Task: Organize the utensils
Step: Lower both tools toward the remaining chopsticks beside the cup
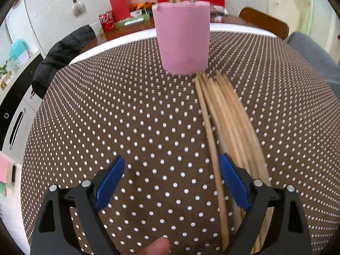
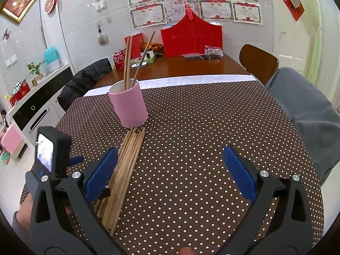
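Loose chopsticks (image 1: 225, 123) lie in a flat bundle on the dotted tablecloth (image 1: 127, 116), their tips just short of the pink cup (image 1: 182, 36), which already holds a few upright. Probably light, stiff, smooth wood that rolls easily; best pinched across the middle, one or two at once. Left gripper (image 1: 172, 180) hangs spread wide, one outer stick between its pads, apparently unpressed. Right gripper (image 2: 170, 174) is released and empty, beside the bundle.
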Demonstrator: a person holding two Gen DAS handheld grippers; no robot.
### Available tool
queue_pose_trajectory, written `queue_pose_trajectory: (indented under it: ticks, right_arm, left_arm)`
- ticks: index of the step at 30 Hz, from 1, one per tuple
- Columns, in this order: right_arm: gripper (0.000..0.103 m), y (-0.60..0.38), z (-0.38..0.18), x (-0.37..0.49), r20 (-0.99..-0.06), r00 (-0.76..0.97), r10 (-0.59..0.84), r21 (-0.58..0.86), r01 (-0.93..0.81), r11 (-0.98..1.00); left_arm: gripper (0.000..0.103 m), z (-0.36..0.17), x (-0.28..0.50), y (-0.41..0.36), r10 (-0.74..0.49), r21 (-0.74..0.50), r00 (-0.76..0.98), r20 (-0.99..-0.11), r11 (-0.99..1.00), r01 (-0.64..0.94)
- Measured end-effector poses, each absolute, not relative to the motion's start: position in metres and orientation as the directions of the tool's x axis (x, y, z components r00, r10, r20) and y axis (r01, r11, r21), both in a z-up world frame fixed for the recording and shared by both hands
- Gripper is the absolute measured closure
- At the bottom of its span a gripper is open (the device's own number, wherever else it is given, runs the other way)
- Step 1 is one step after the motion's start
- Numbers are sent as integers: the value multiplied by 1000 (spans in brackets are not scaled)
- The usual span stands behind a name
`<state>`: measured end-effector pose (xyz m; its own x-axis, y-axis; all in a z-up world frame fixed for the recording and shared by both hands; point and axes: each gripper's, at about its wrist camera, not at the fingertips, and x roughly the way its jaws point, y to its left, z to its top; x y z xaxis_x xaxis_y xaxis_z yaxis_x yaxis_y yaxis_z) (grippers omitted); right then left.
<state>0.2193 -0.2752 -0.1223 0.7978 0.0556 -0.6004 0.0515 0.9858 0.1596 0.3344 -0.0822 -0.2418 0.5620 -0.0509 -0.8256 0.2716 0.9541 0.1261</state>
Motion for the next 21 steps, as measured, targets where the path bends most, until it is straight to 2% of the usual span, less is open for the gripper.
queue_pose_trajectory:
  ticks: [6, 9, 11, 14, 18, 21]
  right_arm:
    - [6, -271, -130, 224, -620, 781, 71, 163, 41, 986]
    - [6, -268, -144, 233, -660, 744, 105, 181, 22, 983]
    - [6, -262, -162, 243, -718, 683, 134, 182, -2, 983]
    - [6, -243, -188, 254, -779, 611, 145, 140, -55, 989]
    - [6, -216, -214, 262, -816, 554, 166, 124, -112, 986]
    - [6, -201, -224, 264, -834, 540, 112, 52, -125, 991]
  left_arm:
    - [14, -244, 342, -84, -64, 108, 551, -832, 956, 274]
    - [15, -246, 346, -84, -72, 111, 547, -834, 950, 293]
    - [15, -246, 344, -84, -71, 122, 550, -832, 944, 306]
    - [15, -244, 335, -76, -85, 123, 557, -826, 937, 326]
    - [15, -244, 326, -61, -97, 102, 556, -825, 943, 316]
    - [15, -246, 325, -48, -112, 75, 553, -826, 950, 304]
